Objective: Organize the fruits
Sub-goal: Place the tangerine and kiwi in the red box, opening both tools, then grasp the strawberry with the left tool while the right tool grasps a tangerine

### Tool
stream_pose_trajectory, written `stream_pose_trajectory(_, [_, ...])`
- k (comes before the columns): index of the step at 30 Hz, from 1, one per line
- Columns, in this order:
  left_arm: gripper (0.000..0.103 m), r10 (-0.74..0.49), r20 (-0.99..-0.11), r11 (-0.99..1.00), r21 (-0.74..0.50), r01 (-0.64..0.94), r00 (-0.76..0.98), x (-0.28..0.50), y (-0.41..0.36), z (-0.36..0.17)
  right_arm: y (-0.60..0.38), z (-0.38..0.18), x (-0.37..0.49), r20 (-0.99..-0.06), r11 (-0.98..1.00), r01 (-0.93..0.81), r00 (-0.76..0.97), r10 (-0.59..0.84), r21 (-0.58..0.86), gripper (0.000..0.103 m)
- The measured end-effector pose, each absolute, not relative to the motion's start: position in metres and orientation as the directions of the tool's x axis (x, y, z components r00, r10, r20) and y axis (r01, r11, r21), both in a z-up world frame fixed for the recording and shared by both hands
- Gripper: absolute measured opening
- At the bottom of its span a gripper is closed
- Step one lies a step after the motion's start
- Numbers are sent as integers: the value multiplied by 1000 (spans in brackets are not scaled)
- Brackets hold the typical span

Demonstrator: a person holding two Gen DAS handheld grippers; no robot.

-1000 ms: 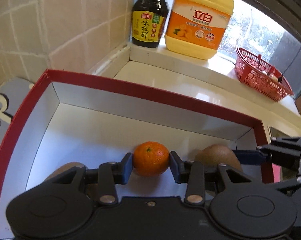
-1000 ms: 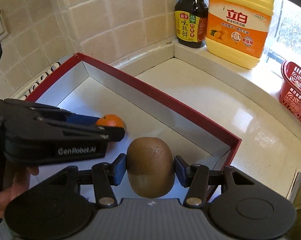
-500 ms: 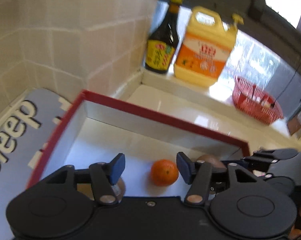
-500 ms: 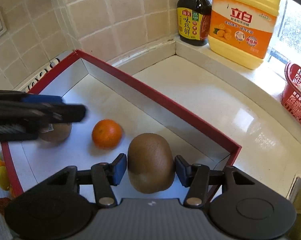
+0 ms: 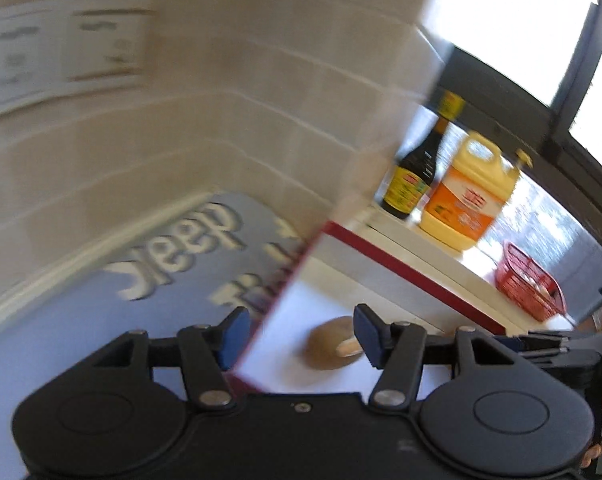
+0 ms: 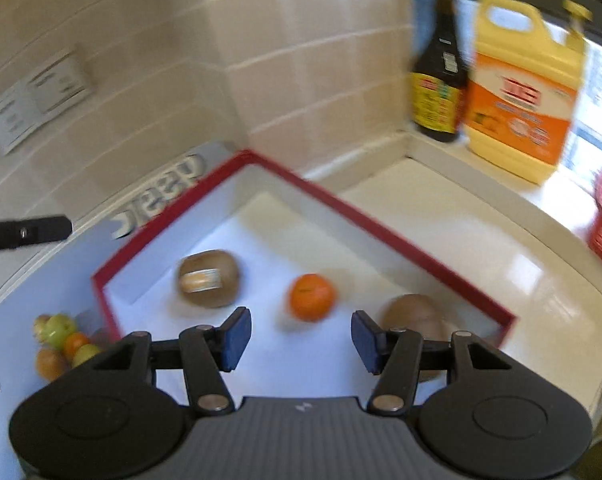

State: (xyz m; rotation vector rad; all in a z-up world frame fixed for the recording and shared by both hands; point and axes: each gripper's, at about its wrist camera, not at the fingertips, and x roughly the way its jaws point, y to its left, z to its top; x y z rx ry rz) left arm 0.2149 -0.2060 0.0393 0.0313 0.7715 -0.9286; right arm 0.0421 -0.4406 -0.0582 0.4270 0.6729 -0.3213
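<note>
An orange [image 6: 312, 297] lay on the white floor of the red-rimmed box [image 6: 385, 227], between a stickered kiwi [image 6: 209, 278] and a plain kiwi [image 6: 415, 317]. Above them the right gripper [image 6: 299, 340] had just spread its jaws, nothing between. The left gripper [image 5: 297, 336] stood spread and empty over the box's rim.

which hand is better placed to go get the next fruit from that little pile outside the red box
Left, probably. The fruit pile lies past the box's left edge, where the left gripper hangs, open and empty. The right gripper, also empty, hangs over the orange.
</note>
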Motion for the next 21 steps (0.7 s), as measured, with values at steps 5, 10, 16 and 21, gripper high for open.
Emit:
stream_pose_trajectory(5, [71, -669, -587, 696, -281, 660, 456, 214, -142, 48, -400, -51, 56, -634, 914, 302, 770, -67, 270, 57])
stream_pose_trajectory(10, [74, -674, -579, 700, -301, 647, 459, 201, -90, 40, -356, -47, 67, -625, 946, 175, 780, 36, 273, 55])
stream_pose_trajectory(16, [78, -690, -623, 648, -305, 698, 368, 163, -68, -6, -311, -57, 85, -672, 947, 90, 725, 151, 309, 54])
stream_pose_trajectory(21, [78, -624, -714, 641, -235, 730, 318, 140, -90, -49, -293, -87, 104, -744, 934, 192, 660, 104, 302, 53])
